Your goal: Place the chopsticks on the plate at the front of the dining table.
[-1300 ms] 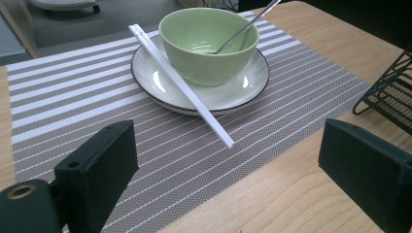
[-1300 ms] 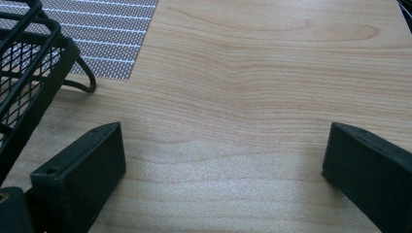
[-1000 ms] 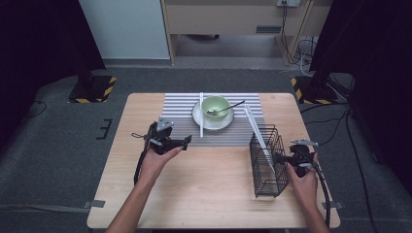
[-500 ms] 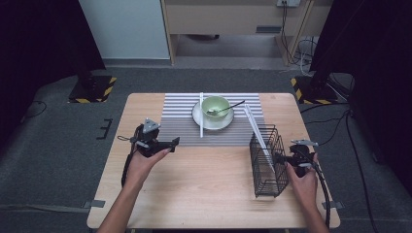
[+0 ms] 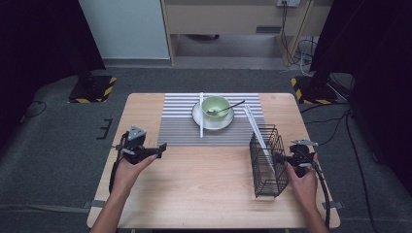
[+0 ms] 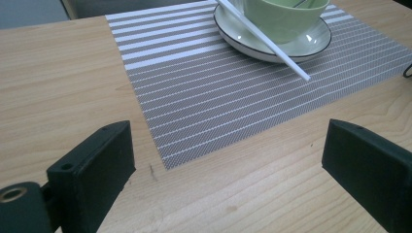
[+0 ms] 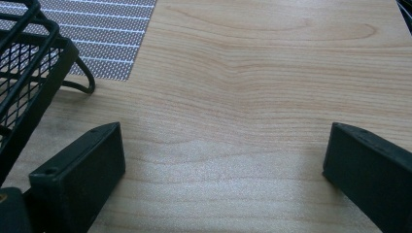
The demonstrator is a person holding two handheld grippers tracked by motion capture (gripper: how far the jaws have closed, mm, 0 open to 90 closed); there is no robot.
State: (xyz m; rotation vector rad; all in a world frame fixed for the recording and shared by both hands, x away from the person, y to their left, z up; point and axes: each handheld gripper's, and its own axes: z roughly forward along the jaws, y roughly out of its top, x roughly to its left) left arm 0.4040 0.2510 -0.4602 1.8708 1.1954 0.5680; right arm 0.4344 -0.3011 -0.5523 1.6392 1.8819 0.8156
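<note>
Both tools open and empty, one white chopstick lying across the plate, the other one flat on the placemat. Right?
Not quite. In the high view the second chopstick stands leaning in the wire basket, not flat on the placemat. The rest holds: left tool and right tool open, empty.

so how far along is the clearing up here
One white chopstick already leans in the black wire basket. Nothing is in hand: the left hand-held gripper and the right hand-held gripper are both open and empty. Probably left: the other chopstick across the plate, and the spoon in the green bowl.
</note>
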